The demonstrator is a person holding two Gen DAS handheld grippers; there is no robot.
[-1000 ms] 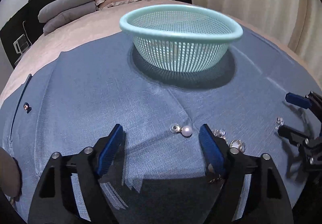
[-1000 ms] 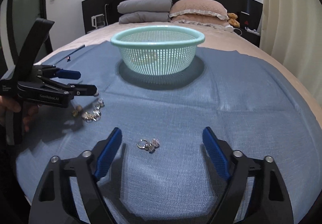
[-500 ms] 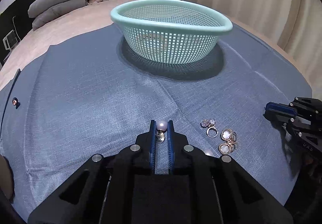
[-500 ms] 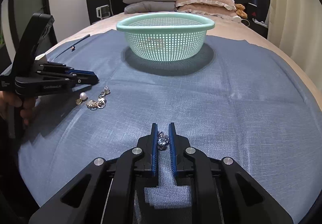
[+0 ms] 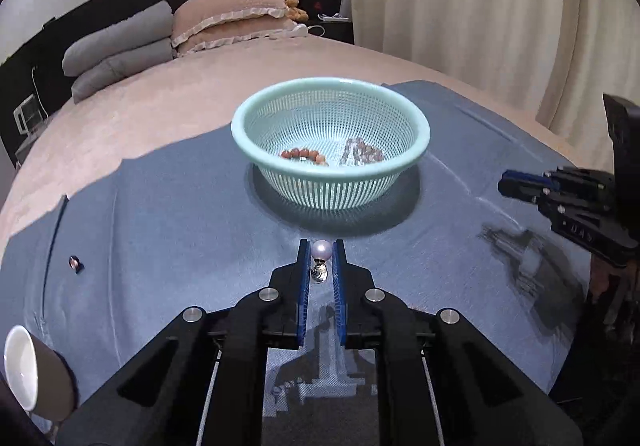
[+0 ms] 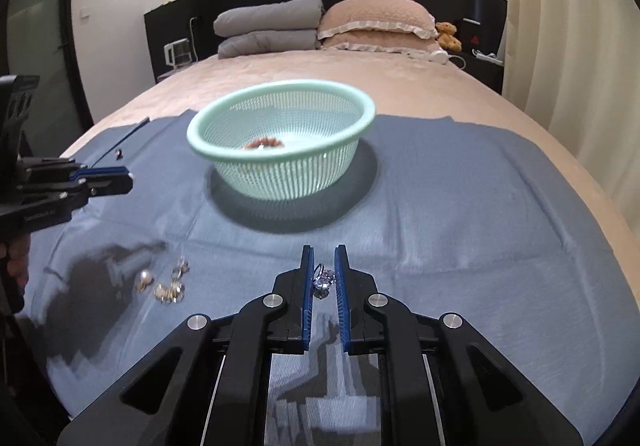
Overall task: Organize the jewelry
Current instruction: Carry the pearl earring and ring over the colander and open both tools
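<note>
Left gripper (image 5: pixel 321 262) clamped on pearl earring (image 5: pixel 321 250), right gripper (image 6: pixel 324 278) on crystal piece (image 6: pixel 325 279); I'd clear the basket (image 5: pixel 248 113) rim before releasing.

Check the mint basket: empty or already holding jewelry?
Not empty. The mint basket holds a brown bead bracelet and a pale beaded piece.

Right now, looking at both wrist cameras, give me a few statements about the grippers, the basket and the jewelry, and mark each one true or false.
1. The left gripper is shut on a pearl earring. True.
2. The right gripper is open and holds nothing. False: it is shut on a crystal earring.
3. The basket holds no jewelry. False: a brown bead bracelet lies inside.
4. Loose jewelry lies on the blue cloth. True.
</note>
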